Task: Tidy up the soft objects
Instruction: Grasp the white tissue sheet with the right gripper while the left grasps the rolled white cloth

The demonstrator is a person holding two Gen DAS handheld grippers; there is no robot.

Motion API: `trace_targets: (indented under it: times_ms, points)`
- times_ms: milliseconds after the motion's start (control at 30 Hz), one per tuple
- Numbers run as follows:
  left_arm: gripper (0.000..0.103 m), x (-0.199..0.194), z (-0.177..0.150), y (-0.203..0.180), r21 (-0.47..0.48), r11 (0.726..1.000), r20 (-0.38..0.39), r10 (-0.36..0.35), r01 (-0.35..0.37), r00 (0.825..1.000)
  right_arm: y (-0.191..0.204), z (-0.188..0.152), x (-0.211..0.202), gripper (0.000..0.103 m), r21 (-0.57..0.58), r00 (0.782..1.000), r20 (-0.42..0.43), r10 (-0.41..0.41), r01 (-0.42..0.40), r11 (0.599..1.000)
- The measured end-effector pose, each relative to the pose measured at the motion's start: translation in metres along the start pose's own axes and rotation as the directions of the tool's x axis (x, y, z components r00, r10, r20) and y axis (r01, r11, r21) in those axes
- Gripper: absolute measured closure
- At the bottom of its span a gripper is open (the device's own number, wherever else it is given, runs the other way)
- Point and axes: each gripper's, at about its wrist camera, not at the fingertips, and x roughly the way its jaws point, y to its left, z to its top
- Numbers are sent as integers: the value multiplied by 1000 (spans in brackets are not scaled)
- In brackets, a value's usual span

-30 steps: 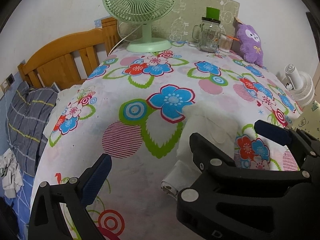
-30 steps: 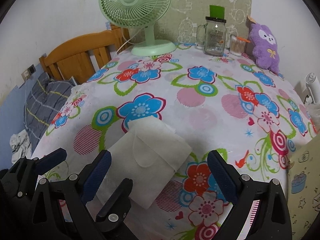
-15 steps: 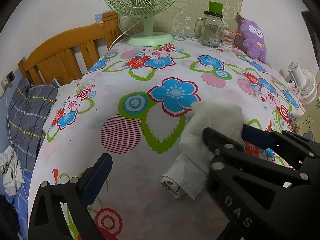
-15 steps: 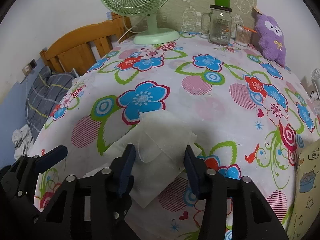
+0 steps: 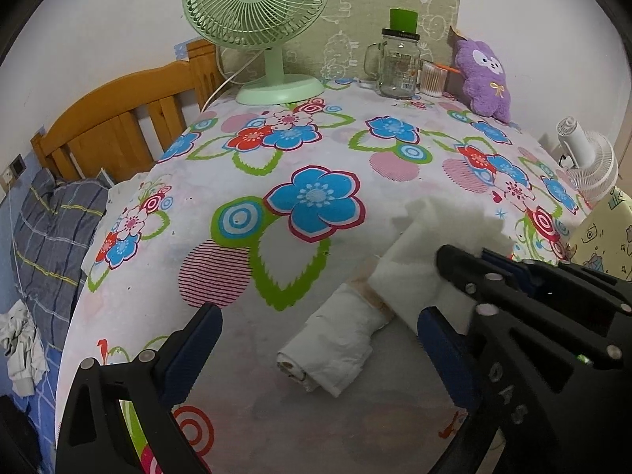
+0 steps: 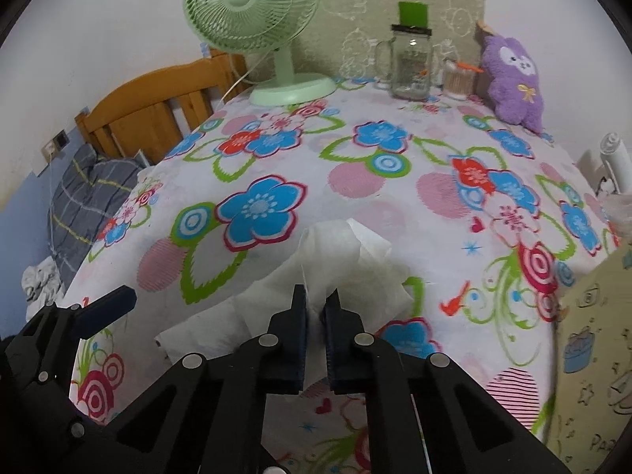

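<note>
Here the right claw (image 6: 315, 308) has just been closed and is clenched on the white cloth (image 6: 335, 252), whose long axis runs from the near left, by the released left claw (image 5: 316, 328), away rightward across the tabletop (image 6: 395, 181).

Right gripper (image 5: 493, 272) body hides part of the cloth (image 5: 418, 252); white fan (image 5: 588, 158) and yellow box (image 6: 596, 339) cut off at frame edge.

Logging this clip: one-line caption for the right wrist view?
Right claw shut on a bunched white tissue on the floral tablecloth.
</note>
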Motion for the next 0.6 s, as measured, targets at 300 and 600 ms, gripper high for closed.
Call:
trace_targets:
  times_ms: [300,600]
  points:
    - [4,7,0,-16,25,1000,-10,-6,7,1000,-20,-2,-7,94,29,999,10,-50,50,998]
    - [29,20,-1,-20,22,999,-58,-43,45,997,-28,-4,-3,94,45,998,-2,-61,61,997]
